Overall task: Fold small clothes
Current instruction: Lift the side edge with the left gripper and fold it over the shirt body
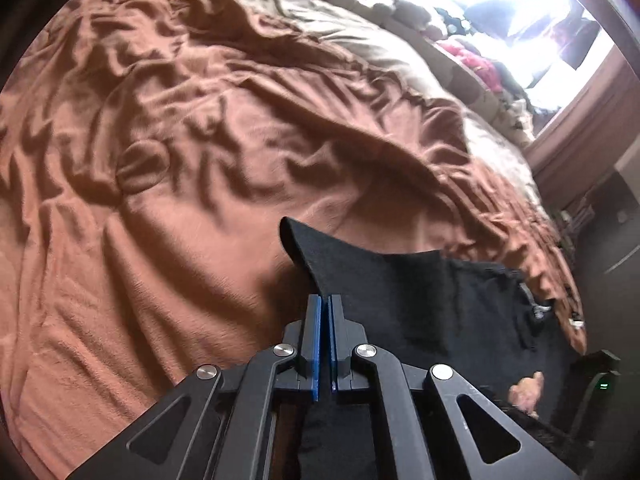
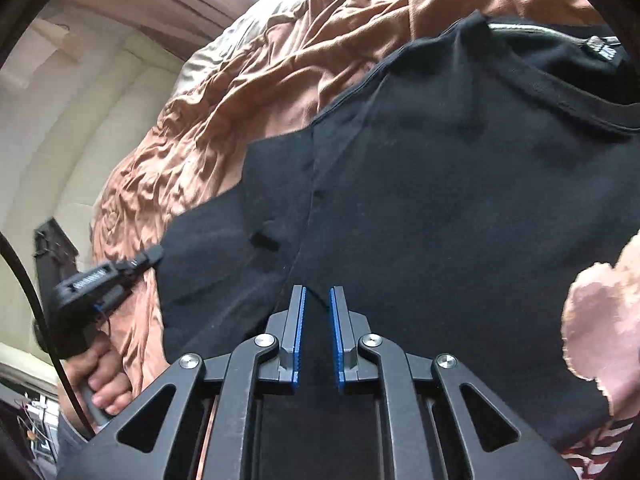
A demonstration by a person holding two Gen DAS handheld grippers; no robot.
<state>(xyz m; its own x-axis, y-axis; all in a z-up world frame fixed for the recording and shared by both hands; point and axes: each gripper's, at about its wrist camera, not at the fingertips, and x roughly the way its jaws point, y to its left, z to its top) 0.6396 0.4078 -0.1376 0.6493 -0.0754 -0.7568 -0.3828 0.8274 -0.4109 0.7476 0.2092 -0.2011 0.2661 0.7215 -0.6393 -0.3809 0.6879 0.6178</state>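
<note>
A rumpled rust-brown fleece blanket (image 1: 168, 152) covers the bed, with a bright window (image 1: 500, 12) beyond the blanket's far edge.

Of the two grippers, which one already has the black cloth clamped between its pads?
The left gripper: its blue pads are pressed together on a raised fold of the black T-shirt. The right gripper shows a gap between its pads above the shirt.

Rumpled blanket (image 1: 200, 140) lies bare beyond the black shirt (image 2: 440, 200).

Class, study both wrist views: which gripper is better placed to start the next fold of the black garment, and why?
Probably left. The left gripper is shut on an edge of the black garment; the right gripper shows a gap, with no cloth visibly pinched.
</note>
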